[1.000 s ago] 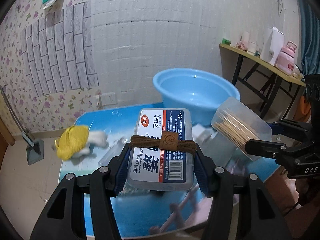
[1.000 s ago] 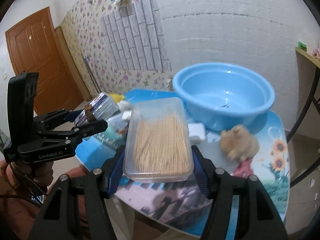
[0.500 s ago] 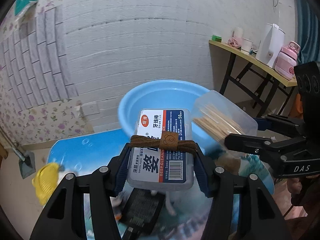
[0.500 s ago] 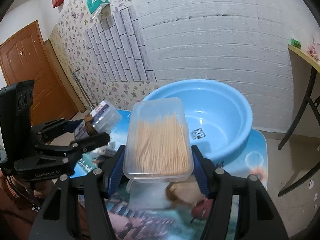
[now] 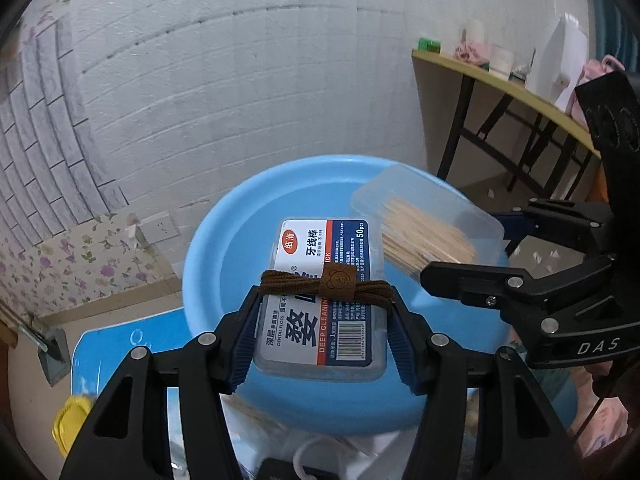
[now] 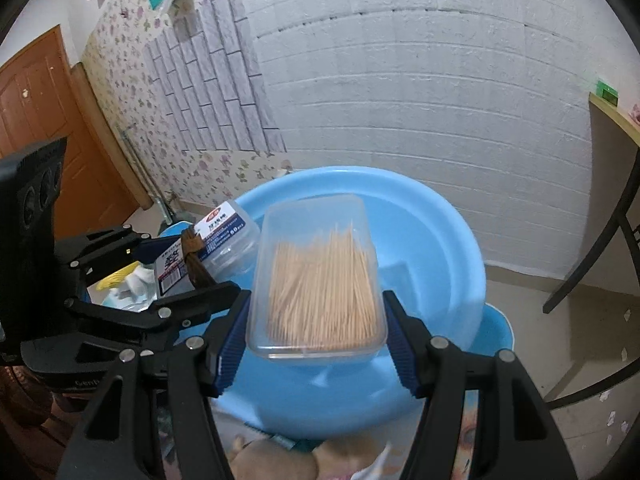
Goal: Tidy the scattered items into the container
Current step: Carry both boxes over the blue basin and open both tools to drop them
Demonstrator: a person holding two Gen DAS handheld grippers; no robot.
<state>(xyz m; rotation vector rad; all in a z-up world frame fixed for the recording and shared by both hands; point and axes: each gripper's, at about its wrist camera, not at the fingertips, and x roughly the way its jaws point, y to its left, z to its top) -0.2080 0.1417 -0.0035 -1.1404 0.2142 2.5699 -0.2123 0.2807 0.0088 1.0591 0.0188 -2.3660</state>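
Observation:
My left gripper (image 5: pixel 322 312) is shut on a clear dental floss box (image 5: pixel 324 300) with a brown hair tie (image 5: pixel 328 286) around it, held over the blue basin (image 5: pixel 224 264). My right gripper (image 6: pixel 316 320) is shut on a clear toothpick box (image 6: pixel 320 280), also held over the blue basin (image 6: pixel 440 264). The toothpick box (image 5: pixel 424 228) shows in the left wrist view to the right of the floss box. The floss box (image 6: pixel 208 248) and left gripper (image 6: pixel 192 276) show at the left of the right wrist view.
A yellow item (image 5: pixel 72 420) lies on the blue table (image 5: pixel 120 352) at the left. A tan furry item (image 6: pixel 280 460) lies in front of the basin. A side table (image 5: pixel 500 88) with a kettle and cups stands at the right. A white brick wall is behind.
Both grippers have moved forward with their boxes, from above the table to above the blue basin. The basin now fills the middle of both views.

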